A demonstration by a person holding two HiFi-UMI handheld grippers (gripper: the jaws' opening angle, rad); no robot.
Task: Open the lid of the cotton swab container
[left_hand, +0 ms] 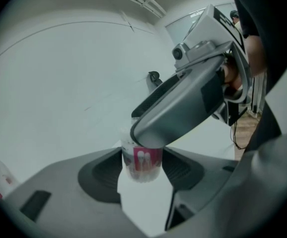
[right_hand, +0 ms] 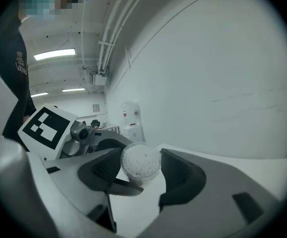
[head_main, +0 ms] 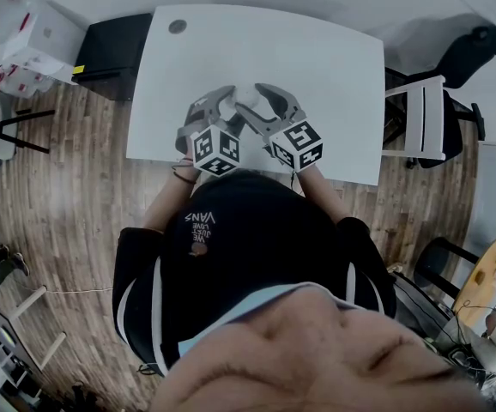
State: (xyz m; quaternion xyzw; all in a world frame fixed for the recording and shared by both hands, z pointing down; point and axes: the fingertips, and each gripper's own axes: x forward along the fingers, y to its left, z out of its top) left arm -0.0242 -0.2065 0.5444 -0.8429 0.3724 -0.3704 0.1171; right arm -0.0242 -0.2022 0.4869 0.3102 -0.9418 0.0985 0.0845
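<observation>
The clear, pink-labelled cotton swab container (left_hand: 142,163) is being squeezed by the left hand-held gripper (left_hand: 141,155) over the white tabletop (head_main: 334,75). The right hand-held gripper (right_hand: 141,162) is being held open round its top, likely to pinch the lid.

Head overhead, gripper views opposed, sharing container (left_hand: 141,163)

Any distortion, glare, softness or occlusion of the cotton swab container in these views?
Head view: fisheye bows the table; the left gripper and right gripper hide the cotton swab container. Left gripper view: dark vignette, container slightly soft, its top covered by the right gripper. Right gripper view: swab tips clear; ceiling lights glare.
</observation>
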